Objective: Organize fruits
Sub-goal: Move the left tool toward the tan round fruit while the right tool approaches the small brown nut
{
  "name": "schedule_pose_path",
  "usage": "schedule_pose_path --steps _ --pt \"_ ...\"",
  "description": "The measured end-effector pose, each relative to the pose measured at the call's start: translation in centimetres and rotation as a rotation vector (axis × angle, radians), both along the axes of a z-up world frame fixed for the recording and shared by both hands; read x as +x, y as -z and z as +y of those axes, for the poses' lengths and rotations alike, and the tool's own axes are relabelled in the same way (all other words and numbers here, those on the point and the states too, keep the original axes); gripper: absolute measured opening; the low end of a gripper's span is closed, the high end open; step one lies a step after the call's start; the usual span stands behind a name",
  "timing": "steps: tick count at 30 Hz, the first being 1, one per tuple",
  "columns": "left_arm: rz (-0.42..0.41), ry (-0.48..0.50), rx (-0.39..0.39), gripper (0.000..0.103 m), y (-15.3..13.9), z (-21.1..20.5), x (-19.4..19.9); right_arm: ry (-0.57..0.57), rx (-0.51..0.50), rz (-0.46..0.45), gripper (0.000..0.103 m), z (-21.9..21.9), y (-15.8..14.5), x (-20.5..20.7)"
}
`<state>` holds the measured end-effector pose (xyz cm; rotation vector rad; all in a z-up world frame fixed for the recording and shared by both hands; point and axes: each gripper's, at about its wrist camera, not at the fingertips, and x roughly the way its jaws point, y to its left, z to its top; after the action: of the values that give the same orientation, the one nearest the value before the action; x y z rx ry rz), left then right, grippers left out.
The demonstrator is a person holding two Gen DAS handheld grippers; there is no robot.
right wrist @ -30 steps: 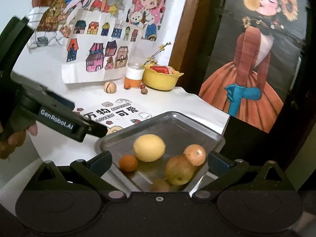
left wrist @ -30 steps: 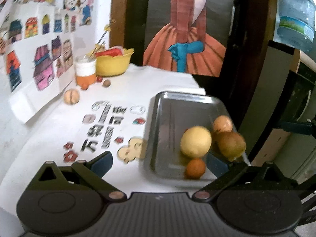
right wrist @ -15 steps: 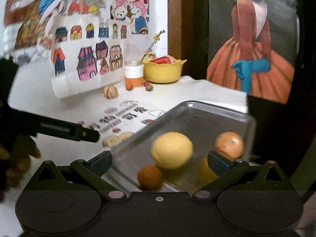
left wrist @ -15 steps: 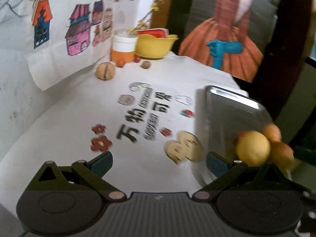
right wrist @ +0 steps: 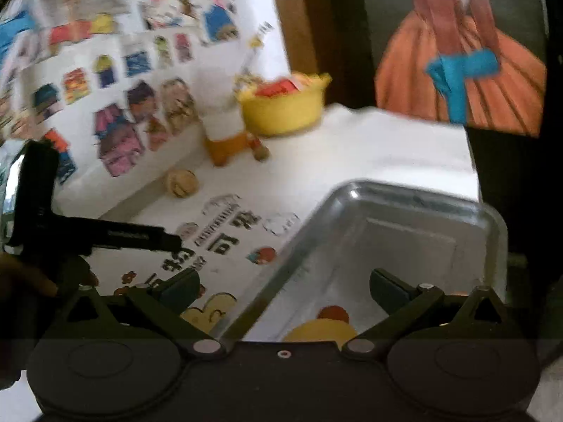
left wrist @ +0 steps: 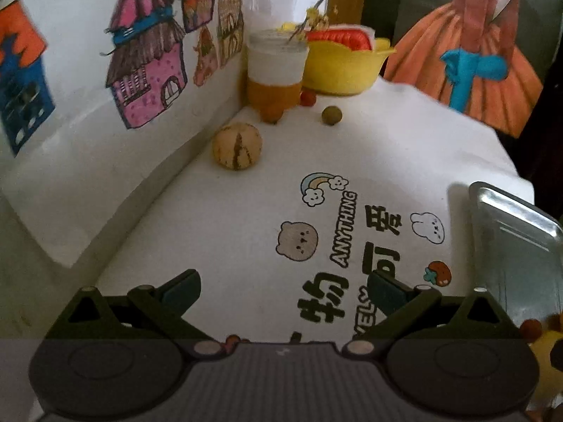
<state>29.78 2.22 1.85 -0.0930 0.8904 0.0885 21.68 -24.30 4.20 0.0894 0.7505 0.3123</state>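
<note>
the striped round fruit (left wrist: 236,145) sits on the white tablecloth (left wrist: 246,218) close to the wall, well ahead of the left gripper (left wrist: 283,290) and a little left of the line between its fingers. that gripper's jaws stand wide apart with nothing between them, only printed cloth below. beyond the striped fruit, a small orange fruit (left wrist: 271,115) touches the foot of an orange-and-white cup (left wrist: 275,74), a small red fruit (left wrist: 308,98) lies just beside the cup's right side, and a brownish-green round fruit (left wrist: 331,115) sits apart from them on the cloth. behind the cup is a yellow bowl (left wrist: 343,68) with something red in it.

the metal tray (left wrist: 517,246) lies at the right edge of the left wrist view, well to the right of the left jaws. in the right wrist view the tray's rim (right wrist: 415,193) spans the space ahead of the right gripper (right wrist: 283,290), whose jaws are also spread wide and empty. a yellow fruit (right wrist: 322,330) lies in the tray low between those fingers, near the gripper body, with a small orange fruit (right wrist: 332,313) touching it just behind. the same pair shows at the bottom right corner of the left wrist view, the yellow one (left wrist: 543,351) partly cut off.

the right wrist view is blurred. it shows the left gripper from the side (right wrist: 105,235) over the cloth, held by a hand (right wrist: 24,281) at the left edge. children's drawings of houses (left wrist: 144,70) hang on the wall, and a painting of an orange dress (left wrist: 468,52) stands behind the table.
</note>
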Motion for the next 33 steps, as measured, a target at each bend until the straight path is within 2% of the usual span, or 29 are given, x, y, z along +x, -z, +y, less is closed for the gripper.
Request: schedule_pose_path --steps 5,9,13,16,20,23,27,33 --pt "0.075 -0.022 0.017 0.103 -2.0 -0.4 1.8 0.039 -0.079 0.106 0.103 -0.5 -2.1 0.6" --pt "0.095 -0.015 0.023 0.103 -4.0 -0.9 2.8 0.084 -0.065 0.184 0.102 -1.0 -4.7 1.1" --pt "0.075 0.039 0.04 0.103 -6.1 -1.5 3.0 0.157 -0.013 0.182 0.102 -2.2 -7.7 1.7" --pt "0.077 0.038 0.077 0.103 -7.0 -1.6 3.3 0.211 0.042 0.178 0.102 -3.6 -10.1 2.6" --pt "0.089 0.035 0.028 0.103 -7.7 -1.2 2.9 0.258 0.083 0.145 0.102 -5.3 -13.1 3.7" --pt "0.117 0.028 0.011 0.103 -7.8 -1.0 2.6 0.226 0.022 0.133 0.103 -4.9 -14.2 4.9" --pt "0.147 0.018 -0.009 0.103 -8.2 -0.7 2.4 0.126 -0.115 0.17 0.103 -2.5 -13.6 6.8" --pt "0.162 -0.032 -0.011 0.103 -9.2 -0.9 2.8 -0.072 -0.14 0.183 0.102 -0.5 -12.3 9.6"
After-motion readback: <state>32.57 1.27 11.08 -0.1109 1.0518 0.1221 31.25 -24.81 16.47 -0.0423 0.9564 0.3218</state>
